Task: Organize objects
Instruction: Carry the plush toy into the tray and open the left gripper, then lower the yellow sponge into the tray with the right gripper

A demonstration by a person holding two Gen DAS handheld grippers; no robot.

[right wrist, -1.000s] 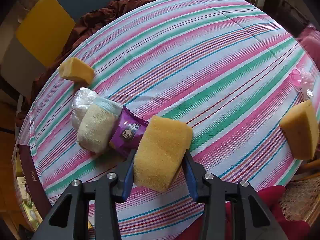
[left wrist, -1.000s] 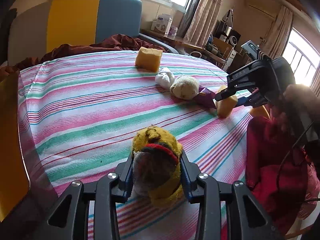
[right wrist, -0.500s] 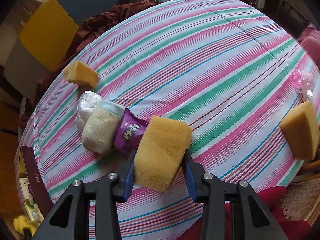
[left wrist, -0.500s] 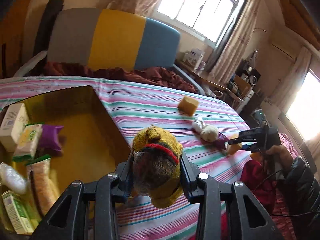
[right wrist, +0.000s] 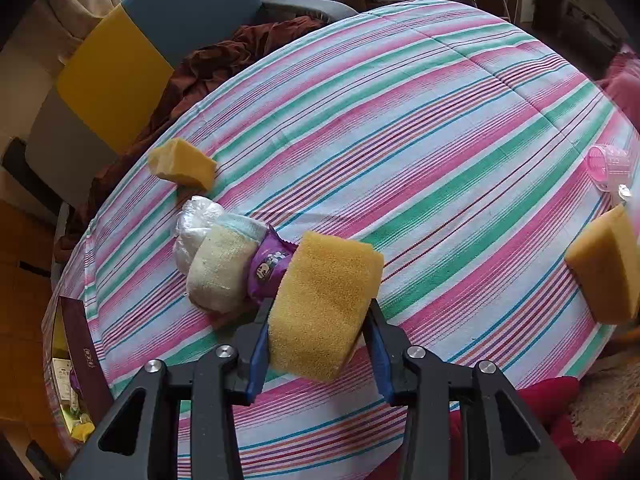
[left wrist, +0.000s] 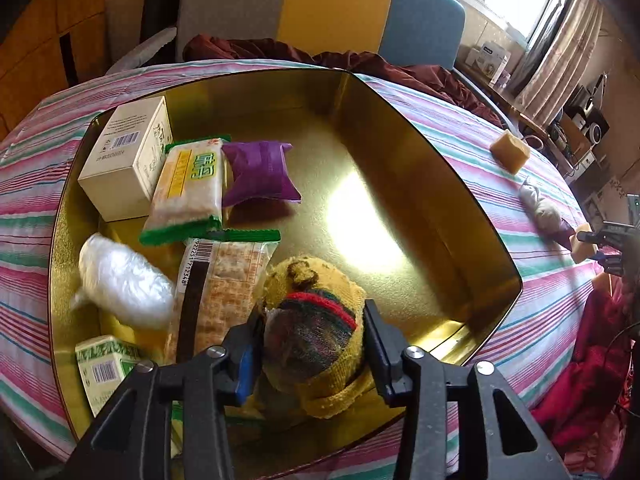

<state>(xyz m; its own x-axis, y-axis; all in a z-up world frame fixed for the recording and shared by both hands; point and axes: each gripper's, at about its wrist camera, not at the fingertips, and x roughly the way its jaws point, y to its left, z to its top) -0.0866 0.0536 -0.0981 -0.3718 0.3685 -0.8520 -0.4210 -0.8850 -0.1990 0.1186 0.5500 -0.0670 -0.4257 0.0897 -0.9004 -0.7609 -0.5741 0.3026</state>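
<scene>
Left wrist view shows the yellow knitted sock bundle with its red and green band sitting between the jaws of the left gripper, low over the near edge of the gold tin box. The jaws have just been opening, and whether the pads press on the bundle or have come clear of it cannot be told. Inside the box, toward its left side, lie a cracker packet, a white plastic-wrapped bundle, a green-edged snack packet, a purple pouch, a cream carton and, at the near left corner, a green and white carton. The box stands on the striped tablecloth at the table's left edge.

Right wrist view has the right gripper clamped on a yellow sponge, its jaws pressing both sides, just above the cloth near the table's front edge. Touching the sponge's far left is a purple wrapper, then a cream sock roll and a white plastic bundle. A second sponge lies toward the far left edge, a third sponge at the right edge, with a pink plastic cup beyond it.
</scene>
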